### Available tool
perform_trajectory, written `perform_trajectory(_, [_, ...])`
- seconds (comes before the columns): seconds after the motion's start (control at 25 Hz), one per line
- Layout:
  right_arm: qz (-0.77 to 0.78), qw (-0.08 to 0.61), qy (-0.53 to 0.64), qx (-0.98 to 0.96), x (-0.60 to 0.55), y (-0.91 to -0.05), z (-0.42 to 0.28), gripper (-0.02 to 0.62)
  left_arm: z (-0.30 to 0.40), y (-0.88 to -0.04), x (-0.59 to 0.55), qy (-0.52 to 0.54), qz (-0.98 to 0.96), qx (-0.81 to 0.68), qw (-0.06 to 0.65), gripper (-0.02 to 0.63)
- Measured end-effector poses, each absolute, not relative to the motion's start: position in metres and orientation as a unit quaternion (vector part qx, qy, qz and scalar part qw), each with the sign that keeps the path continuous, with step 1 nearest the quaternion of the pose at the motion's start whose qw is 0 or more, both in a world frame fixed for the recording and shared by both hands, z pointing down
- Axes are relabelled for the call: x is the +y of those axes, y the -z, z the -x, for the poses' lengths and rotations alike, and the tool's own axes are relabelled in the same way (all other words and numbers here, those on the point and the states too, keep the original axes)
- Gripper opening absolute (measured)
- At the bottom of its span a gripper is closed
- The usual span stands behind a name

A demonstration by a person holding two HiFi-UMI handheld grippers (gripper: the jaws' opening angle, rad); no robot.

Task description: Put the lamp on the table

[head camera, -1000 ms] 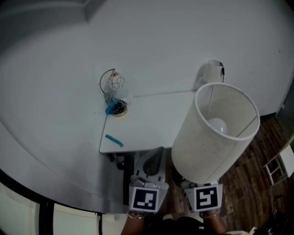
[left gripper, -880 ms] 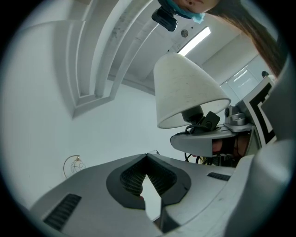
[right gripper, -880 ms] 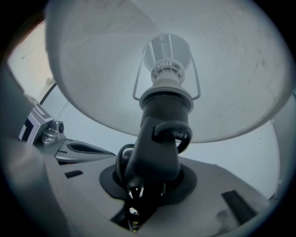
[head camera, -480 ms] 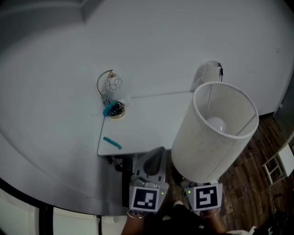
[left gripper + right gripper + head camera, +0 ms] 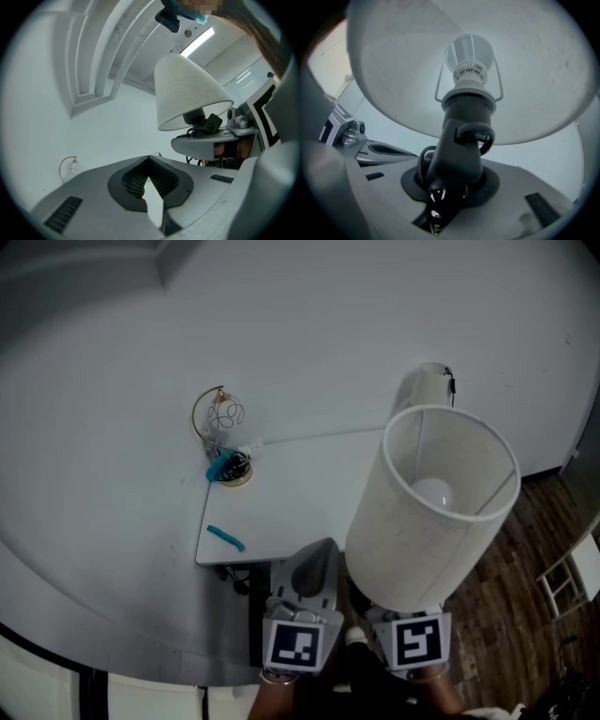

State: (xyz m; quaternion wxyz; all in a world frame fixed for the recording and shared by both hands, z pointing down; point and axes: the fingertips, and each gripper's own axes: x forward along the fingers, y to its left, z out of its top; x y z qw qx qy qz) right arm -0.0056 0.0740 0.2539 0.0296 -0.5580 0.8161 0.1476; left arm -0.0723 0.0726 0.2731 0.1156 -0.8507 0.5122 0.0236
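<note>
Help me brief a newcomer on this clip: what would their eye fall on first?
The lamp, its big white shade filling the head view's right, with the right gripper shut on its dark stem. Next, the table against the wall, a wire ornament at its far left corner and a teal strip near its left edge. The left gripper is shut and empty.

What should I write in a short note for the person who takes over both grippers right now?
Right gripper: shut on the dark stem of the lamp, held in the air by the near right side of the table.
Left gripper: shut, empty, beside the right one.
White table: a wire ornament and a teal strip lie at its left end.
Done: lamp is gripped.
Left: set it on the bare right part, then release.
</note>
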Motion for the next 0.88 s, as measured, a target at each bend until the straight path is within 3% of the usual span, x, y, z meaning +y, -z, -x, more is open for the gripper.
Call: perform_trajectory(0.88, [0.554,0.028,-0.138,0.821,-0.020,-0.266,-0.010,0.098,0.060,-0.282,-0.019,-0.020,0.842,0.528,0.109,0.000])
